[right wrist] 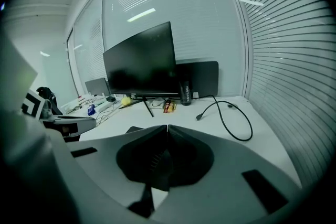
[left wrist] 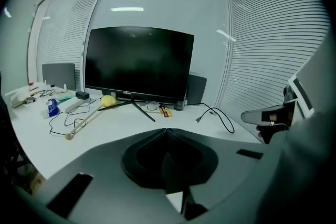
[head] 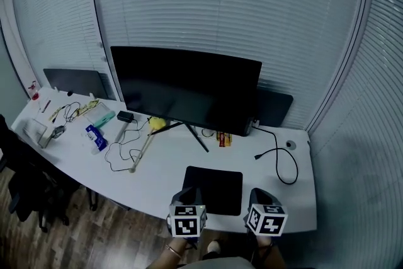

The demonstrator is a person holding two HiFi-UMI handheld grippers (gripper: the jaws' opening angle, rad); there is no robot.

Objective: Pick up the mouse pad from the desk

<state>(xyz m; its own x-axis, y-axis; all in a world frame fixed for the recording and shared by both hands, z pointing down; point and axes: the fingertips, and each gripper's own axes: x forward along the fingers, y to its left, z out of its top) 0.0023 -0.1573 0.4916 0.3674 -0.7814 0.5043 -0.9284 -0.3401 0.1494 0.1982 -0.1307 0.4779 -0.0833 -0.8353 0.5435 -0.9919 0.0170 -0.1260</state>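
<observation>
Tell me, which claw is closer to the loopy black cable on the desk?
Right. The right gripper is just in front of the cable and its loop; the left gripper is farther away, across the mouse pad from it.

In front of the monitor (head: 189, 88), the pad (head: 217, 186) had its near left corner hidden under the left gripper (head: 194, 193). Left of the monitor, the clutter (head: 94, 129) was too small to name. Behind the monitor, a dark panel (head: 275, 108) showed only its right end. By the monitor's foot, the packets (head: 222, 138) were unreadable.
</observation>
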